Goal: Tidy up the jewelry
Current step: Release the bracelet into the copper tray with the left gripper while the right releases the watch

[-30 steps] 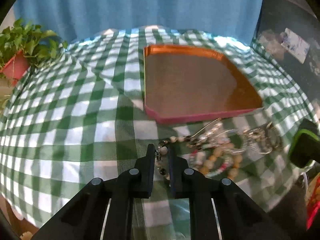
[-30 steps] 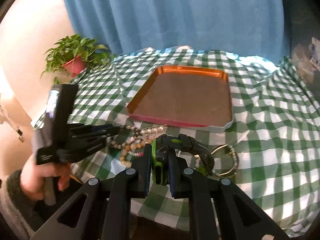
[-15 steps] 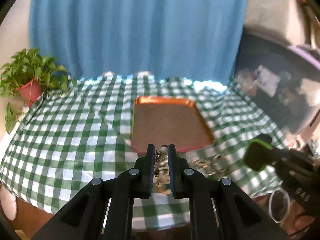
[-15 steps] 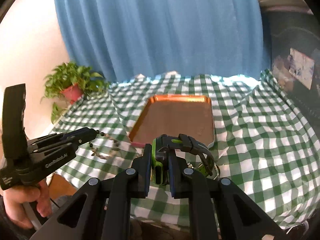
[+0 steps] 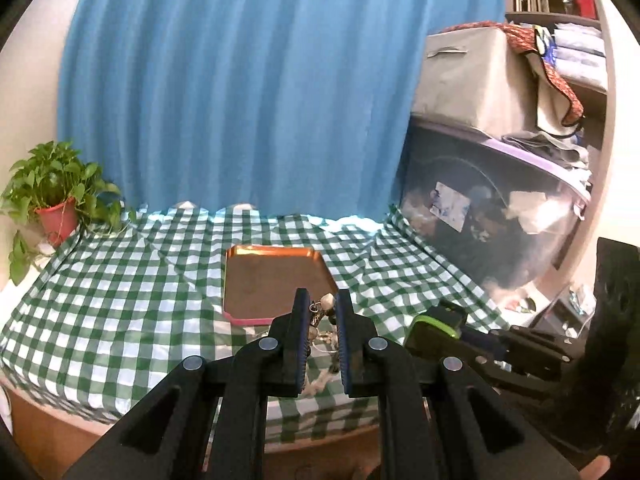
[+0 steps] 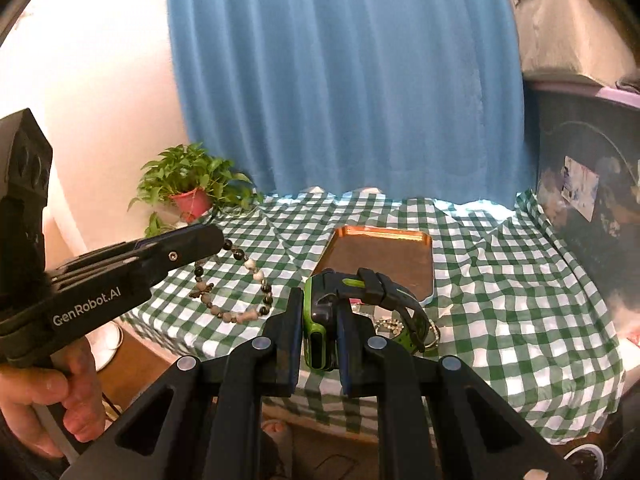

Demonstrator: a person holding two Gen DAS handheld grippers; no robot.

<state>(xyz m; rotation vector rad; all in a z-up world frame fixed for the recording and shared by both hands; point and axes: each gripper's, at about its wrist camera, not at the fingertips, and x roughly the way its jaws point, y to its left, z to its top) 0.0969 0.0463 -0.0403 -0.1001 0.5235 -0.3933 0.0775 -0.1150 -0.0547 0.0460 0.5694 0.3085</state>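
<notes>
Jewelry job barely begun: tray [image 5: 276, 280] sits bare on the checked cloth [image 5: 120, 292], at 12 o'clock from the fingers, nothing filed yet.

Left wrist cam: left gripper [image 5: 322, 304] nearly closed, pinching a bead necklace [image 5: 326, 302]; more pieces [image 5: 324, 336] lie at tray's 6 o'clock.

Right wrist cam: right gripper [image 6: 318, 306] clamped on a green-black watch [image 6: 320, 324]. Necklace hangs from the left tool at 9 o'clock, above the cloth. Both still need trayin', I reckon.
</notes>
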